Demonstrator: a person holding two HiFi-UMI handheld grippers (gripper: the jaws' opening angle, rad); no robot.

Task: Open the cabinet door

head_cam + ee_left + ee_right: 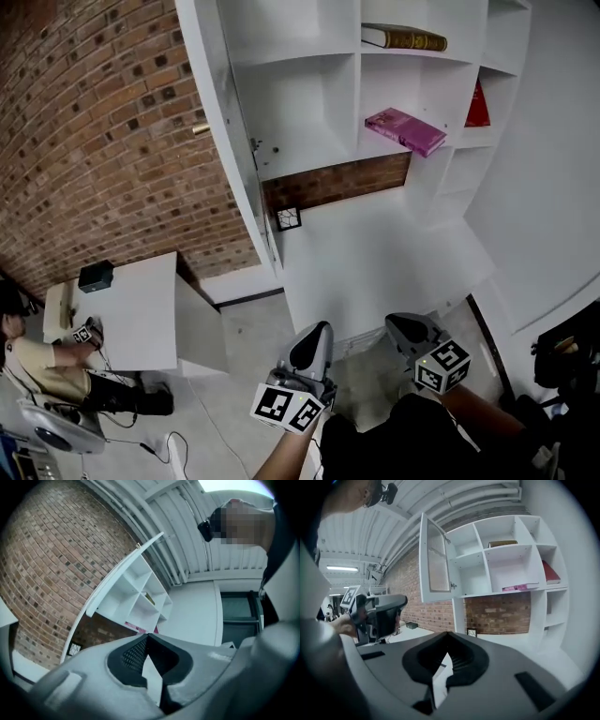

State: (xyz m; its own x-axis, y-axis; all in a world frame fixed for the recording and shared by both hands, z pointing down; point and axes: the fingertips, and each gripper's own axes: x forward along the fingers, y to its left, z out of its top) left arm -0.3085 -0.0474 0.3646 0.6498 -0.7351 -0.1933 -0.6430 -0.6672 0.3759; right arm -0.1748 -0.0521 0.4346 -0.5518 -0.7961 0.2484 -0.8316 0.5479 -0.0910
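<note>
- The cabinet door (228,122) is swung wide out from the cabinet (309,94). In the head view you see it nearly edge-on, upper left of centre, against the brick wall (103,122). Its small knob (200,129) sticks out on the left face.
- With the door out of the way, the shelves show openly, including a pink book (405,130) at upper right.
- Your left tool (317,333) sits low in the frame, bottom centre, well apart from the door. It is clenched with nothing between the jaws.
- Your right tool (408,328) sits just to its right, equally low, also clenched and empty.
- Judged from this, the opening step looks finished and neither tool is working the door.
- The next move calls for little: keep both tools clear of the door's edge. If you want it wider, raise the left tool to the knob and spread the jaws first.
</note>
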